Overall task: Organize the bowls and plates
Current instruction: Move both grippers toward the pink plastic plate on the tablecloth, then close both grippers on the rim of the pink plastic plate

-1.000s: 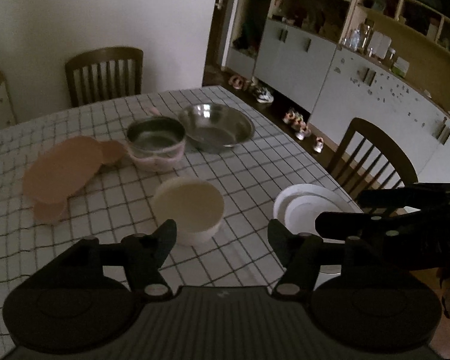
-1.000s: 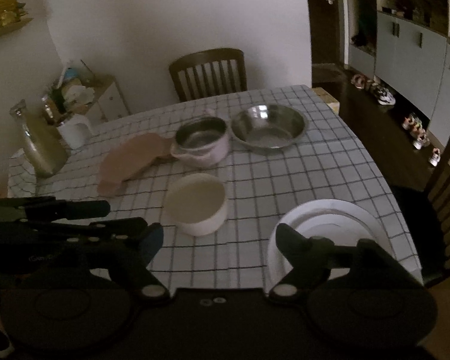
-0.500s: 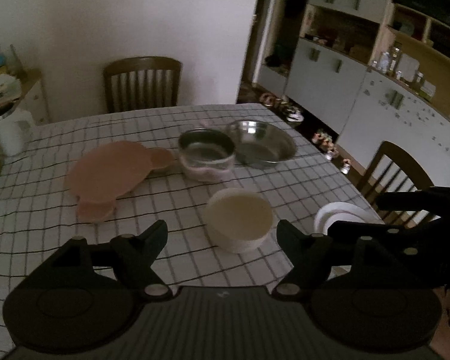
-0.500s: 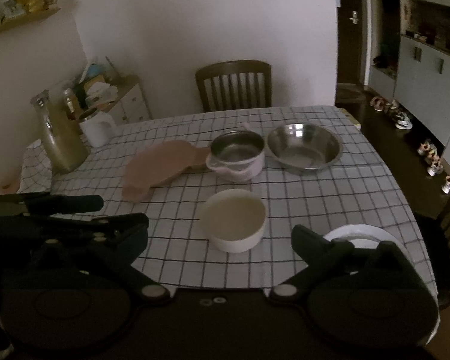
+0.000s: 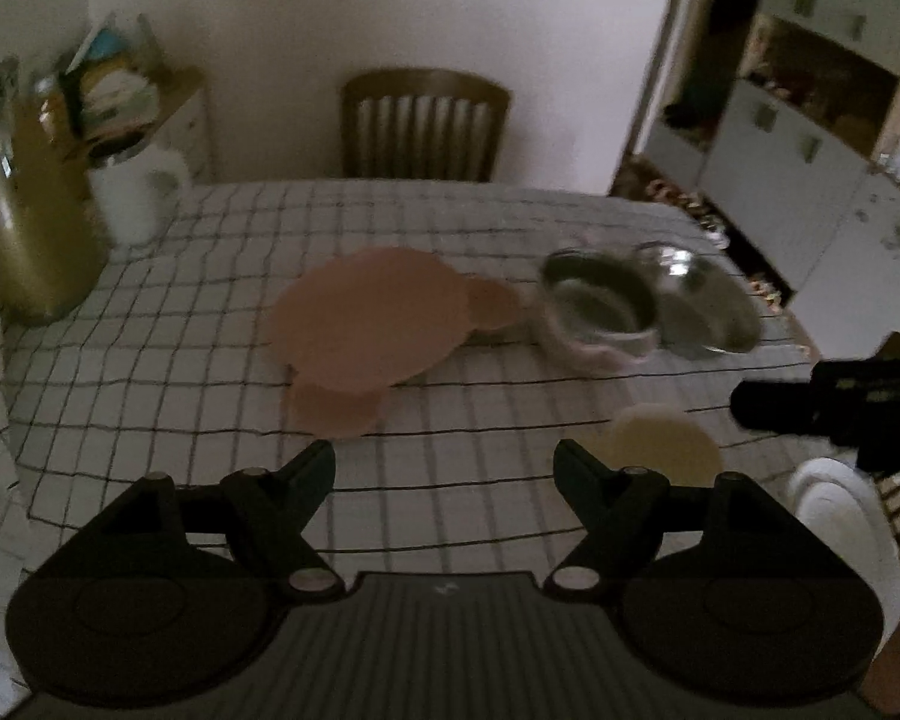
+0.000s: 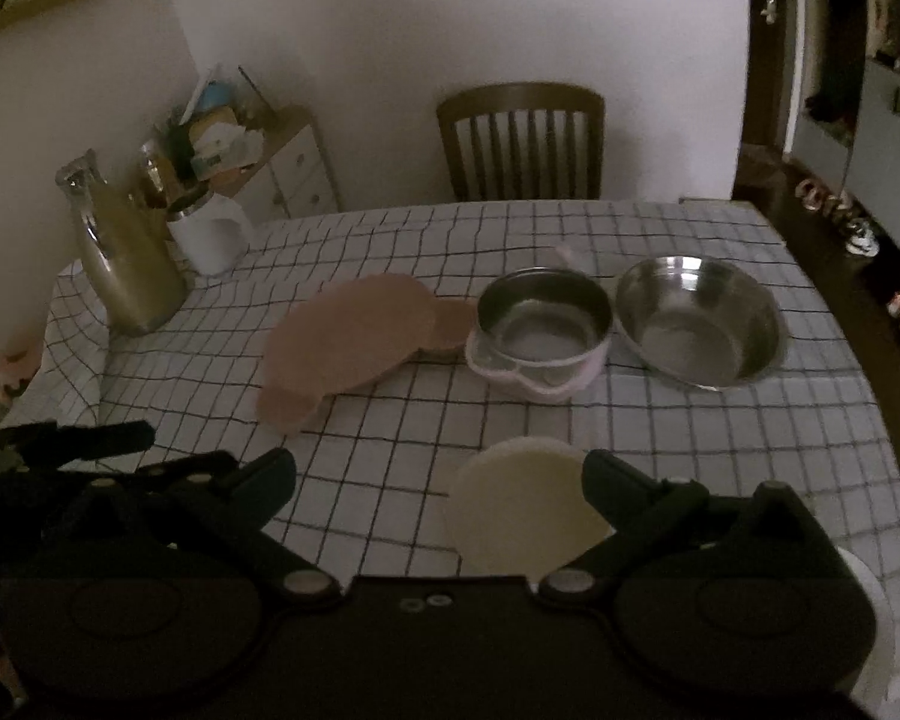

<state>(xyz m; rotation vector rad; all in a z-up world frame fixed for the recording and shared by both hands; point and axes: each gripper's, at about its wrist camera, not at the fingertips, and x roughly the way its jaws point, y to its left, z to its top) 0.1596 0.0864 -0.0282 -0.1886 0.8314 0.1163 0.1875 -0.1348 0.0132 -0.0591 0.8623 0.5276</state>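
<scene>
No writing or brand can be read on anything in this dim light. On the checked worktop [image 6: 660,420], from left: a gold jug [image 6: 129,264], a white container [image 6: 210,237], a pink bear-shaped plate [image 6: 354,345], a pink-sided steel bowl [image 6: 543,333] touching it, then a wide steel bowl [image 6: 699,321]. Nearer lies a cream bowl [image 6: 525,513], and a white plate [image 5: 840,516] sits at the right edge. The left claw [image 5: 444,468] and right claw [image 6: 438,474] both stand released, grasping nothing.

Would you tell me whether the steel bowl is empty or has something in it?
Empty: the steel bowl sits upright and its bare shiny bottom shows in the right wrist view.
</scene>
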